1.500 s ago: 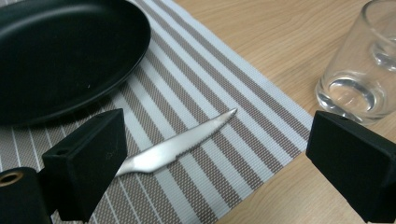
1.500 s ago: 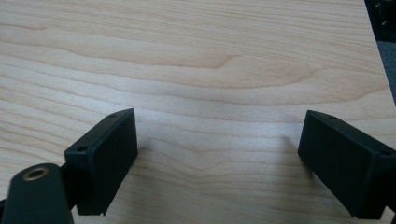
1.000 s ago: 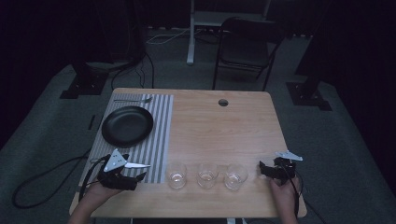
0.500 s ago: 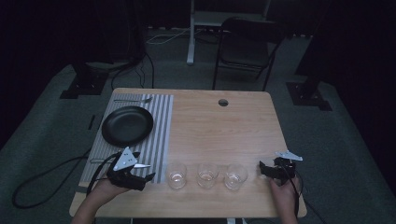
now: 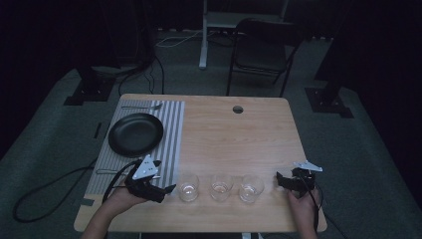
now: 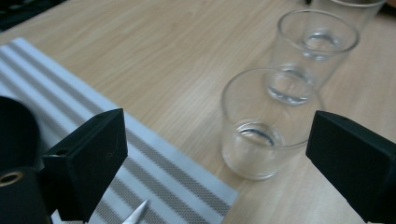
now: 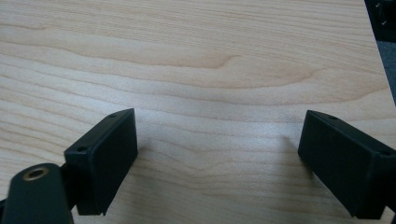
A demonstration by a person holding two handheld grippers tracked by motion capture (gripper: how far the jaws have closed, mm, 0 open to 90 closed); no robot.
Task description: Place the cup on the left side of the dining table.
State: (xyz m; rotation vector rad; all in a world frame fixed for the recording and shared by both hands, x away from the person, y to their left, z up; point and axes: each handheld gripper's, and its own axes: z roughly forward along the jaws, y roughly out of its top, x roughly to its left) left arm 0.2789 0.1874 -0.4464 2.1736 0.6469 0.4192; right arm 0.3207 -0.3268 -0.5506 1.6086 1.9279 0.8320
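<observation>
1. You are lining your left claw [image 6: 219,154], jaws wide and empty, on the nearest glass [image 6: 266,126] of three in a row; likely a pick-up approach.
2. Next: be easing forward to straddle it.
3. Your right claw [image 7: 217,161] is hanging wide over bare surface [image 7: 210,56].
4. A black plate [image 5: 135,133] is sitting on a striped mat [image 5: 171,127]; the room is looking dark, with a chair [image 5: 261,47] beyond.

Three glasses [image 5: 219,186], one plate [image 5: 135,134]

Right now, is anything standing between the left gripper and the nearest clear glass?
Nothing visible. The left gripper is open, and the nearest clear glass tumbler stands just ahead on bare light wooden table, beside the grey striped placemat.
</observation>
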